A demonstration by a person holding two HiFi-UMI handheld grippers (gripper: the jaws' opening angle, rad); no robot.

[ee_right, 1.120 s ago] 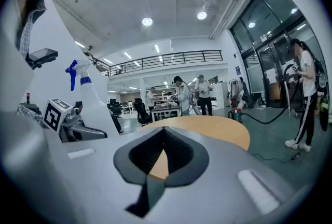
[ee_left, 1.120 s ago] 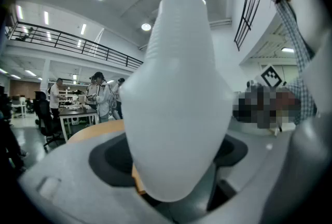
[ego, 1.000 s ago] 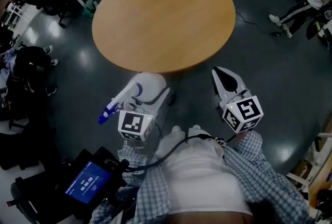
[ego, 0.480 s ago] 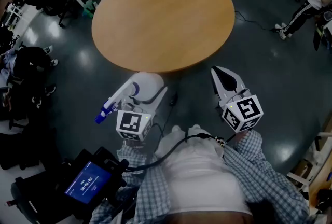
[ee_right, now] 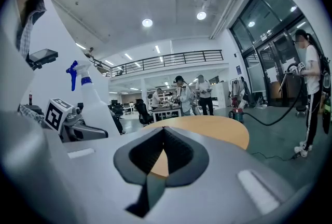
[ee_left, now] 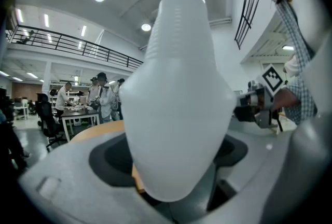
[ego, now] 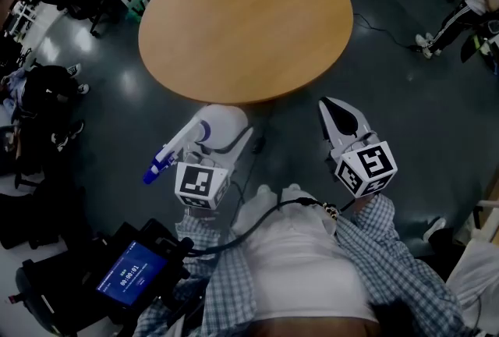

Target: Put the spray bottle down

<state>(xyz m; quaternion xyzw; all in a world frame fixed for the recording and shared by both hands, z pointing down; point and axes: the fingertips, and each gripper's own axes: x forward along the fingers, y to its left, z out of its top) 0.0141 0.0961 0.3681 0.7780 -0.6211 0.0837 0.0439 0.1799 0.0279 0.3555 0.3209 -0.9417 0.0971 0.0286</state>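
Head view with both gripper views: the spray bottle [ee_left: 176,103] is shown clamped in the left gripper [ee_left: 171,159]. Compared with the head views of the preceding second, very little is seen to have changed. The bottle and its gripper are found in nearly the same place, just on the near side of the bench [ego: 245,23]. Only the blue nozzle [ego: 156,169] has drifted slightly to the left. From this it may be judged that the setting-down has not been started, and that a carry forward over the bench top is still required.

In the left gripper view the white body of the bottle is seen to fill the gap between the fingers [ee_left: 104,158]. The dark pads are pressed against its lower flanks on both sides, and the neck and nozzle are directed up and away from them. In the head view the bottle is laid crosswise, with its body towards the bench edge and its nozzle pointed to the near left over the floor [ego: 101,94]. Whether it is held above or below the level of the bench top cannot be told.

The right gripper [ee_right: 164,137] is held to the right, well apart from the bottle. Its fingers are brought together at the tips and nothing is held between them.
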